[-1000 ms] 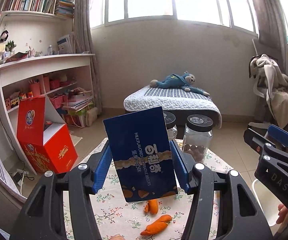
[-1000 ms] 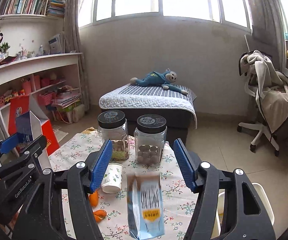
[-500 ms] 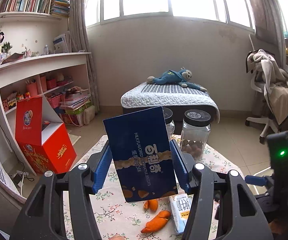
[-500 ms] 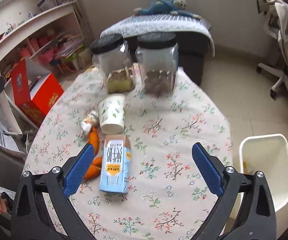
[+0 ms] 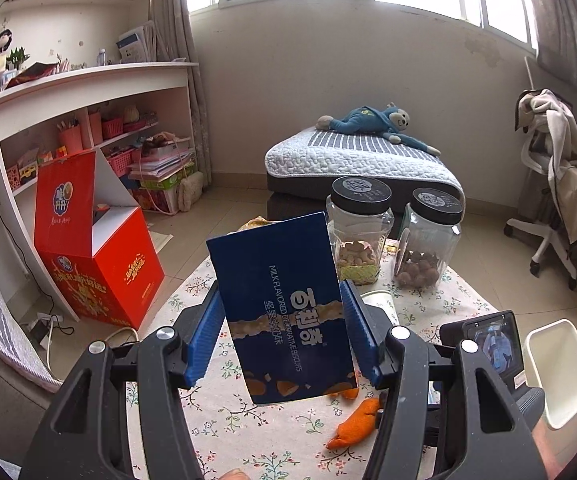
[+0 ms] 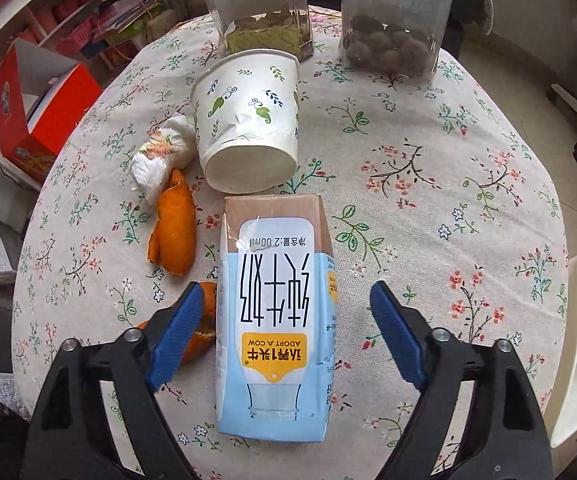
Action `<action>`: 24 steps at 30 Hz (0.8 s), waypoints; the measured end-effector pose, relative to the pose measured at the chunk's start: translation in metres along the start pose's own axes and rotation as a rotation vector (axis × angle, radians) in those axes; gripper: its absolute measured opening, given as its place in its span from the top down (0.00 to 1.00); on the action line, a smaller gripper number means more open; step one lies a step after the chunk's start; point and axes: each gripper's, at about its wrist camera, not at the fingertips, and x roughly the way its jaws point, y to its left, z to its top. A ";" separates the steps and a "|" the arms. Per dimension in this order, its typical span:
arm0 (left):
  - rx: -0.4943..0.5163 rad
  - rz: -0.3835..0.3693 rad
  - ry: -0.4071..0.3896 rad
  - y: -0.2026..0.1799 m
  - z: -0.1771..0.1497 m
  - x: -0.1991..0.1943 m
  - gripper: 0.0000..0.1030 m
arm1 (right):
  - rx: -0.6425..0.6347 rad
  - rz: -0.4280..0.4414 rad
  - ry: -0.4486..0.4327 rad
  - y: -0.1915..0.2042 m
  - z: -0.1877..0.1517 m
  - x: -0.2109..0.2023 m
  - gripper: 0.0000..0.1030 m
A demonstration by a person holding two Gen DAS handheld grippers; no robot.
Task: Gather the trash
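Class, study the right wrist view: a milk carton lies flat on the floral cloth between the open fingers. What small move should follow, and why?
Probably close the right gripper on the milk carton. Its jaws have just been closing, yet a gap shows on both sides of the carton, so nothing is gripped. The left gripper already holds the blue biscuit box.

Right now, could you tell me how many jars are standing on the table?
2. The nut jar stands at the table's far edge; the jar of brown balls stands just right of it. None seems hidden.
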 end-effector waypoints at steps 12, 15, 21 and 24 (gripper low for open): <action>-0.030 0.021 0.010 0.013 0.004 0.006 0.45 | 0.014 -0.007 -0.328 -0.008 0.020 -0.098 0.47; -0.029 0.026 0.002 0.010 0.003 0.004 0.45 | 0.007 -0.010 -0.433 -0.009 0.024 -0.126 0.47; -0.024 0.028 -0.014 0.002 0.003 -0.001 0.45 | -0.024 -0.034 -0.591 -0.006 0.012 -0.164 0.47; -0.015 0.028 -0.032 -0.005 0.004 -0.005 0.45 | -0.040 -0.055 -0.650 -0.004 0.006 -0.177 0.47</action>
